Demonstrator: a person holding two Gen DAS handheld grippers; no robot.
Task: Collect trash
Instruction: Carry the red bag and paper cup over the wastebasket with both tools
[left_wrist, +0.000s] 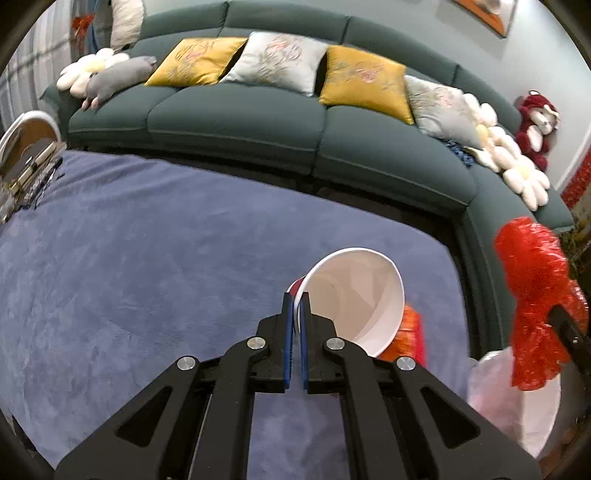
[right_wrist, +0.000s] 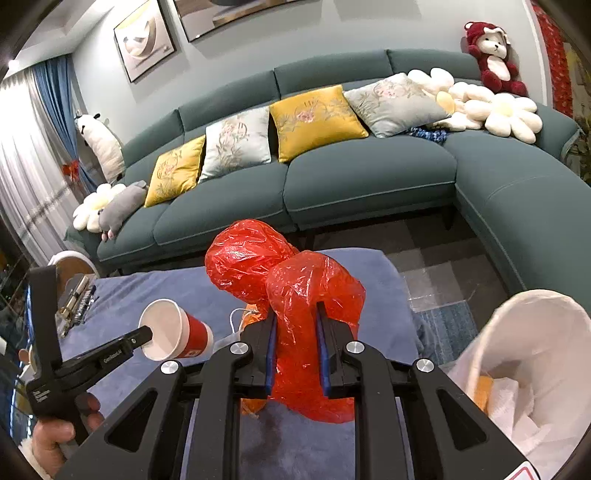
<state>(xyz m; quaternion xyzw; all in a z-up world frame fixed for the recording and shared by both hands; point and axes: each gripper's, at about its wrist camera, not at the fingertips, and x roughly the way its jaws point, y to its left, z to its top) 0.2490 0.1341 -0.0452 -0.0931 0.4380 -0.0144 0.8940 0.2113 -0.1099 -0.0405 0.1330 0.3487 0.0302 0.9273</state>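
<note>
Behind everything runs a long dark-green corner sofa (right_wrist: 369, 177) with yellow and pale-grey embroidered cushions (right_wrist: 316, 120), and in front of it lies the blue plush cloth that covers the desk (left_wrist: 147, 258).

My left fingers (left_wrist: 295, 306) are pressed almost fully together, blue pads pinching the rim of a paper cup, white inside and red outside (left_wrist: 354, 295). It hangs tilted from that grip, clear of the cloth, its open mouth turned toward my left camera. From the right wrist view the cup (right_wrist: 177, 332) lies nearly on its side in the air, its rim caught at the tip of the left tool.

My right fingers (right_wrist: 297, 332) stand only a little apart, closed on a crumpled red plastic bag (right_wrist: 295, 280). It bulges in two lumps above the pads and hangs down below them, above the cloth.

Under the held things, a smaller orange wrapper (left_wrist: 406, 332) lies on the cloth, partly hidden. Off to the right stands a bin lined with a white plastic bag (right_wrist: 535, 332), crumpled white paper and something yellow inside it.

On the left edge of the desk sits a tray of small dark and metal items (left_wrist: 26, 173), too blurred to identify. A red and white teddy bear (right_wrist: 493, 55) rests at the sofa's far corner, beside white flower-shaped pillows (right_wrist: 506, 110).
</note>
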